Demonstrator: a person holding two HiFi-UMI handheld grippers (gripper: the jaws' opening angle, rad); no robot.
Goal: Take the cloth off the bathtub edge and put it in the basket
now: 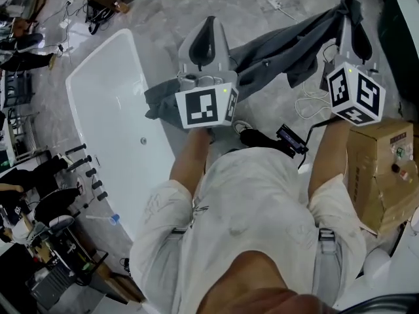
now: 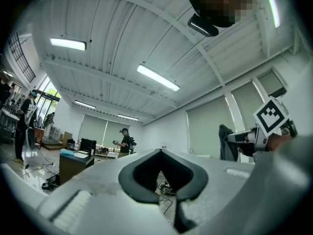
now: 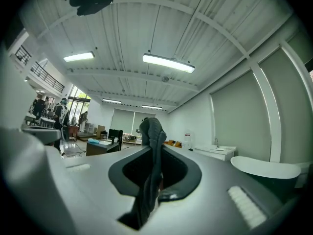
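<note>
The grey cloth (image 1: 281,51) hangs in the air, off the white bathtub (image 1: 108,103). My right gripper (image 1: 347,10) points upward and is shut on the cloth's top corner. In the right gripper view the fabric (image 3: 150,173) is pinched between the jaws and drapes over their tips. From there the cloth trails down and left behind my left gripper (image 1: 209,22), which is also raised. In the left gripper view its jaws (image 2: 160,153) are shut with nothing between them. The same view shows the cloth (image 2: 227,142) at the right. No basket shows in any view.
A cardboard box (image 1: 383,169) stands at my right. White cables (image 1: 308,103) and a power strip (image 1: 275,2) lie on the marble floor. A black device (image 1: 281,139) lies by my feet. Taps (image 1: 88,169) sit beside the tub's near end.
</note>
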